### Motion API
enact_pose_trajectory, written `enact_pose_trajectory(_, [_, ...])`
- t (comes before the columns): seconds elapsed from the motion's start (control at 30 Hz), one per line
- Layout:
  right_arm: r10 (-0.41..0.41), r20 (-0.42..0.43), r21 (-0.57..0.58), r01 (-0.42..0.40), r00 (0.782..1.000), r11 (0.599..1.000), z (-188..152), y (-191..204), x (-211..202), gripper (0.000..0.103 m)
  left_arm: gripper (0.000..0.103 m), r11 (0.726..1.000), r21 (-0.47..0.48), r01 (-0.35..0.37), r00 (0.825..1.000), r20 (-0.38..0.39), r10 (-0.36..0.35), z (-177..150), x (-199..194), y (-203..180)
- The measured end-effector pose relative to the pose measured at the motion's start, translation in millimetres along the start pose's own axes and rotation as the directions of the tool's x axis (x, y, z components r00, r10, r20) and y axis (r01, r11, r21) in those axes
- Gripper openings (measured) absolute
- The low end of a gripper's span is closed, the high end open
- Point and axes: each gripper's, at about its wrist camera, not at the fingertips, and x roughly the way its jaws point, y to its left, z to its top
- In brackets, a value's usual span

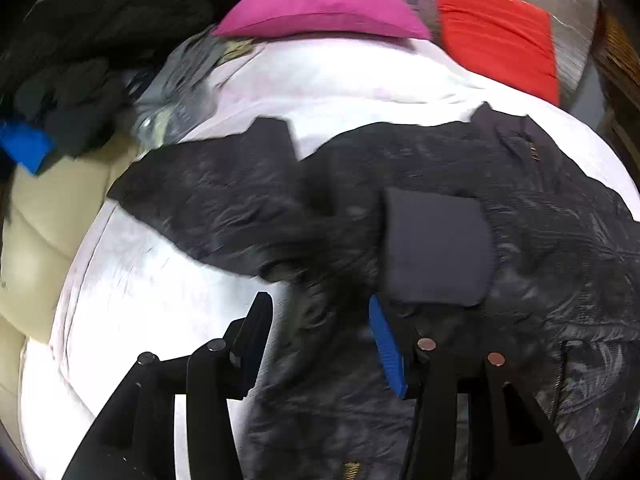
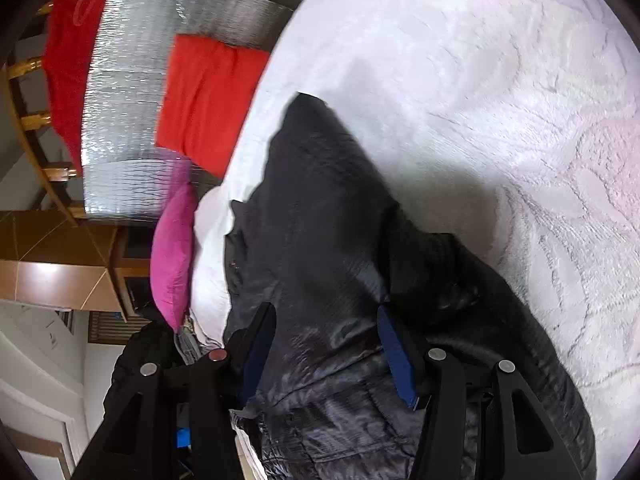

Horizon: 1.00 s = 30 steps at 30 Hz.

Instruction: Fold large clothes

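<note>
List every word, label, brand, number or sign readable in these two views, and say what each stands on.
None can be read in either view.
The black jacket carries small gold marks near its upper edge and at the picture's bottom edge, too small and blurred to read.
The pink cushion, the red cushion and the white bedspread bear no text.

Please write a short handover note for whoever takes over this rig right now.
Left gripper open above the dark jacket, holding nothing.
Right gripper shut on a bunch of the jacket.
Jacket lies crumpled on the white bedspread.
Done: jacket laid out, no neat fold yet.
Left: fold it; a pile of dark clothes sits beside the bed.
</note>
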Motion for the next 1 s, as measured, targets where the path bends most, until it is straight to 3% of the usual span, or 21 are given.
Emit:
enact_pose_trajectory(0.2, [0.069, -0.026, -0.133, -0.072, 0.997, 0.988, -18.9, 30.0, 3.3, 0.062, 0.052, 0.998, -0.045, 0.038, 0.999, 0.024, -0.037, -16.7, -0.7, 10.8])
enact_pose_trajectory(0.27, [0.034, -0.065, -0.176, -0.045, 0.997, 0.983, -28.8, 36.5, 16.1, 0.062, 0.055, 0.998, -0.049, 0.034, 0.999, 0.017, -0.033, -23.1, 3.0, 15.6])
enact_pose_trajectory(0.37, [-0.117, -0.128, -0.221, 0.086, 0.985, 0.972, -37.2, 32.6, 42.4, 0.063, 0.058, 0.995, -0.090, 0.034, 0.999, -0.016, -0.036, -30.6, 12.9, 34.8])
enact_pose_trajectory(0.43, [-0.120, -0.120, -0.212, 0.092, 0.986, 0.973, -38.8, 29.4, 46.3, 0.063, 0.064, 0.988, -0.148, 0.042, 0.999, -0.028, -0.047, -28.8, 17.2, 55.9])
enact_pose_trajectory(0.5, [-0.101, -0.101, -0.212, 0.078, 0.990, 0.974, -38.3, 33.3, 40.3, 0.062, 0.070, 0.970, -0.242, 0.040, 0.999, -0.025, -0.048, -23.0, 19.5, 89.6])
enact_pose_trajectory(0.67, [-0.061, -0.039, -0.254, 0.049, 0.997, 0.966, -40.4, 43.7, 26.6, 0.063, 0.071, 0.921, -0.388, -0.007, 1.000, 0.000, 0.008, 0.2, 25.4, 162.8])
enact_pose_trajectory(0.77, [-0.065, -0.027, -0.281, 0.055, 0.998, 0.958, -44.8, 48.5, 28.5, 0.063, 0.071, 0.873, -0.488, 0.003, 1.000, 0.003, -0.002, 17.8, 37.7, 206.8])
enact_pose_trajectory(0.93, [-0.066, -0.030, -0.334, 0.052, 0.997, 0.941, -54.0, 68.6, 42.4, 0.063, 0.071, 0.824, -0.564, 0.050, 0.998, -0.002, -0.062, 34.9, 65.6, 237.7])
enact_pose_trajectory(1.0, [-0.078, -0.028, -0.395, 0.061, 0.997, 0.917, -61.4, 79.8, 50.6, 0.063, 0.070, 0.806, -0.590, 0.055, 0.997, -0.005, -0.071, 37.2, 77.2, 241.4])
